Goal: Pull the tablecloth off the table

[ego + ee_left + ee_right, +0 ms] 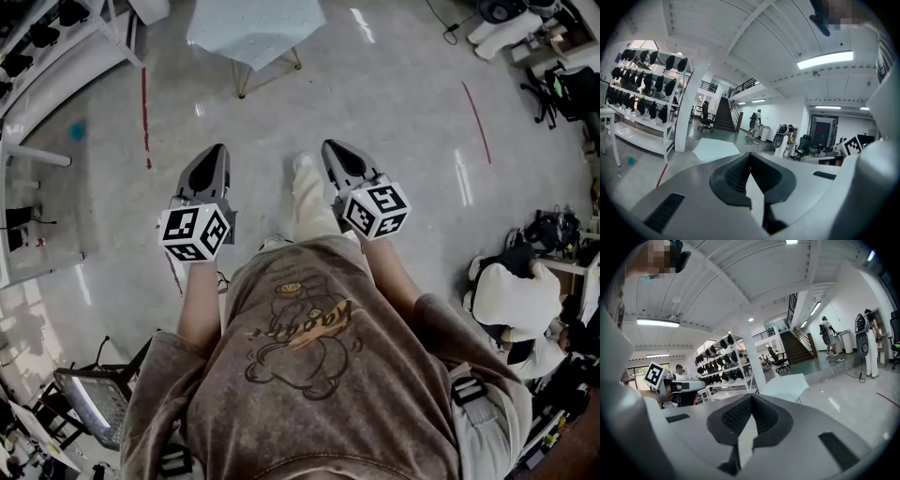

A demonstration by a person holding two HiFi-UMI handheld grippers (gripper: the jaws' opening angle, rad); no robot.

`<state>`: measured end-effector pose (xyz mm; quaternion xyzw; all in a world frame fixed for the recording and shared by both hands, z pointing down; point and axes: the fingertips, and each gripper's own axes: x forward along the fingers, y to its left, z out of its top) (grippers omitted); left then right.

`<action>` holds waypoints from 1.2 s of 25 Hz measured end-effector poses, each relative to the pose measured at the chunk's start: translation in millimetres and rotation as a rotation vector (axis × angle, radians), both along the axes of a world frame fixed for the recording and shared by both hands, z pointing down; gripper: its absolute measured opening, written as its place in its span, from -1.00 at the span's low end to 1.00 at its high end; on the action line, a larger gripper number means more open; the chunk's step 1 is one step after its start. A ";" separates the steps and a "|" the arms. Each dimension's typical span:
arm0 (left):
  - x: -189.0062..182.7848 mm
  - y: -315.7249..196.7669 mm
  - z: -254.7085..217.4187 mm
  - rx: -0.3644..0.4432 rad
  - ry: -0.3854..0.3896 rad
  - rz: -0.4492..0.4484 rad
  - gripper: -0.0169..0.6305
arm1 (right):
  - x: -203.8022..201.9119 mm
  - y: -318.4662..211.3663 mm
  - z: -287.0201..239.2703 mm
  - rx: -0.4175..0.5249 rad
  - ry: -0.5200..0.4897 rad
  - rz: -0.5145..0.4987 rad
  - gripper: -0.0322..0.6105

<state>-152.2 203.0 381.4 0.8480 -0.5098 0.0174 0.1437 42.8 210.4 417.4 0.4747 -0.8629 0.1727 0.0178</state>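
A small table under a pale blue-white tablecloth stands on the shiny floor some way ahead of me. It also shows as the cloth-covered table in the left gripper view and the same table in the right gripper view. My left gripper and right gripper are held side by side in front of my chest, pointing towards the table and far short of it. Both are shut with nothing between the jaws, as the left gripper and right gripper close-ups confirm.
White shelving with dark items runs along the left wall, near a white pillar. Red tape lines mark the floor. A person in white sits at desks on the right. A metal cart stands behind me at lower left.
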 end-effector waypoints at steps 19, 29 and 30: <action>-2.5 -176.3 -2.9 -0.026 0.045 -0.101 -0.89 | -6.2 -195.1 -0.4 -0.017 -0.007 -0.117 -0.88; 13.8 -272.4 -12.8 -0.041 0.043 -0.148 -0.89 | 11.7 -301.6 -13.7 -0.023 -0.034 -0.165 -0.88; 18.4 -279.8 -15.6 -0.036 0.046 -0.150 -0.89 | 14.6 -310.5 -15.0 -0.022 -0.035 -0.172 -0.88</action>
